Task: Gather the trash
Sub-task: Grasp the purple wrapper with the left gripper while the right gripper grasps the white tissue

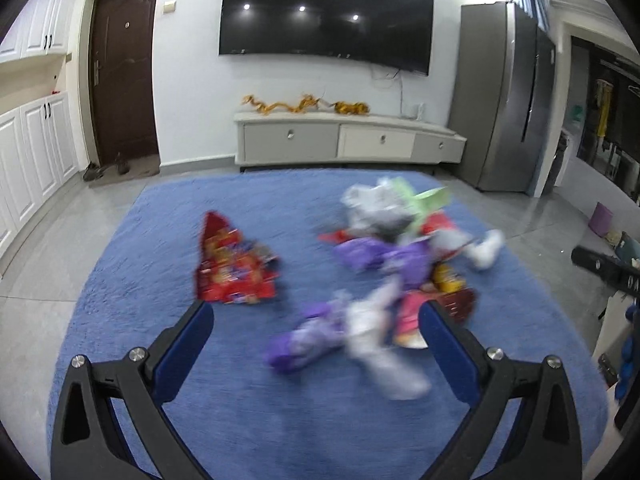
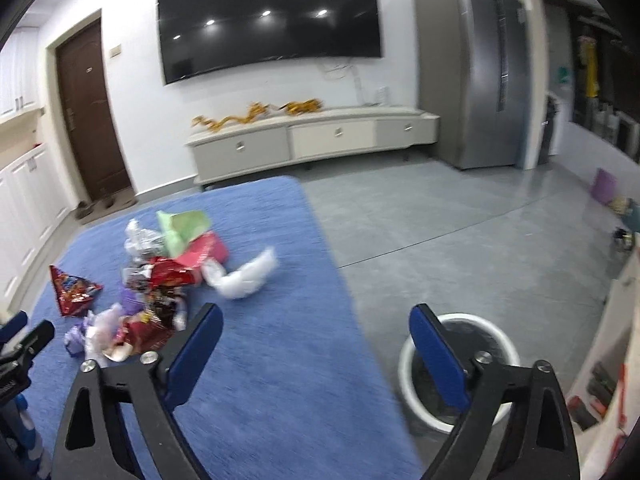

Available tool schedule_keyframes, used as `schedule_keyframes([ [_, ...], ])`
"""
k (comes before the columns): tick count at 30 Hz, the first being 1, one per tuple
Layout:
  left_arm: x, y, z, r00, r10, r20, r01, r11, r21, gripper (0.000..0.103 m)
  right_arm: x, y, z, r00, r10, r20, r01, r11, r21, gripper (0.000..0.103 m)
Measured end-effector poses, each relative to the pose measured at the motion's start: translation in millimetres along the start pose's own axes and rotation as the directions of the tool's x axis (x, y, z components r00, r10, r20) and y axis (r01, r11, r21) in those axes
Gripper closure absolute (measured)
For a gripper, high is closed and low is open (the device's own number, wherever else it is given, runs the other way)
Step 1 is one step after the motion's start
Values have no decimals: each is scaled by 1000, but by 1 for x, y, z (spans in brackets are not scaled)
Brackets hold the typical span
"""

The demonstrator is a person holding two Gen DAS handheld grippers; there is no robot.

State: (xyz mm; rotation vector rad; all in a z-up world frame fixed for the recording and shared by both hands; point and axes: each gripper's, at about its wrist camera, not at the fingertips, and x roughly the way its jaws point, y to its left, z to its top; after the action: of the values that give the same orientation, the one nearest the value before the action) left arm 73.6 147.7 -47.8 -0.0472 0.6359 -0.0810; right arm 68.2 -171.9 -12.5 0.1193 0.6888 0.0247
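Note:
Trash lies scattered on a blue rug (image 1: 160, 240): a red snack bag (image 1: 230, 264), a purple wrapper (image 1: 304, 342), a crumpled white wrapper (image 1: 376, 340), and a pile (image 1: 404, 236) of purple, white, green and red wrappers. My left gripper (image 1: 316, 316) is open and empty above the rug, near the purple wrapper. My right gripper (image 2: 316, 322) is open and empty over the rug's right edge. The pile (image 2: 160, 272) and a white plastic bag (image 2: 244, 276) lie to its left. A white-rimmed bin (image 2: 460, 360) with a dark liner stands on the grey floor behind its right finger.
A low TV cabinet (image 1: 348, 140) stands against the far wall under a large TV (image 1: 324, 12). A grey fridge (image 1: 504, 96) is at the right, a brown door (image 1: 122, 72) and white cupboards (image 1: 36, 148) at the left. The left gripper's tip (image 2: 24, 340) shows at the right view's left edge.

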Motion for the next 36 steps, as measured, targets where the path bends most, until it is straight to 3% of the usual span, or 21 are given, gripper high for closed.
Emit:
schedule_keyframes([
  [5, 24, 24, -1, 996, -56, -74, 57, 998, 2, 20, 48, 12, 12, 995, 78, -66, -75, 996, 48, 23],
  [12, 48, 23, -4, 982, -133, -135, 134, 991, 0, 31, 100, 10, 24, 984, 127, -124, -111, 985, 133, 32],
  [15, 54, 19, -7, 974, -147, -173, 152, 988, 14, 44, 113, 8, 25, 978, 151, -146, -128, 979, 157, 39],
  [17, 59, 19, -9, 966, -160, -204, 164, 987, 3, 55, 122, 10, 24, 971, 173, -167, -146, 975, 165, 50],
  [19, 59, 20, -9, 961, -173, -216, 175, 984, -11, 58, 129, 14, 24, 965, 189, -181, -160, 974, 163, 56],
  [21, 57, 18, -10, 963, -161, -215, 166, 986, 2, 63, 127, 19, 23, 964, 199, -174, -174, 973, 152, 63],
  [22, 55, 17, -10, 964, -156, -215, 161, 987, 8, 64, 126, 19, 23, 962, 208, -175, -182, 971, 153, 72],
  [25, 47, 15, -13, 969, -134, -208, 142, 990, 25, 69, 117, 20, 23, 964, 209, -166, -187, 973, 135, 79],
  [36, -12, 24, 0, 988, -94, -118, 94, 996, -8, 69, 47, 12, 8, 966, 248, -71, -242, 967, 77, 82],
])
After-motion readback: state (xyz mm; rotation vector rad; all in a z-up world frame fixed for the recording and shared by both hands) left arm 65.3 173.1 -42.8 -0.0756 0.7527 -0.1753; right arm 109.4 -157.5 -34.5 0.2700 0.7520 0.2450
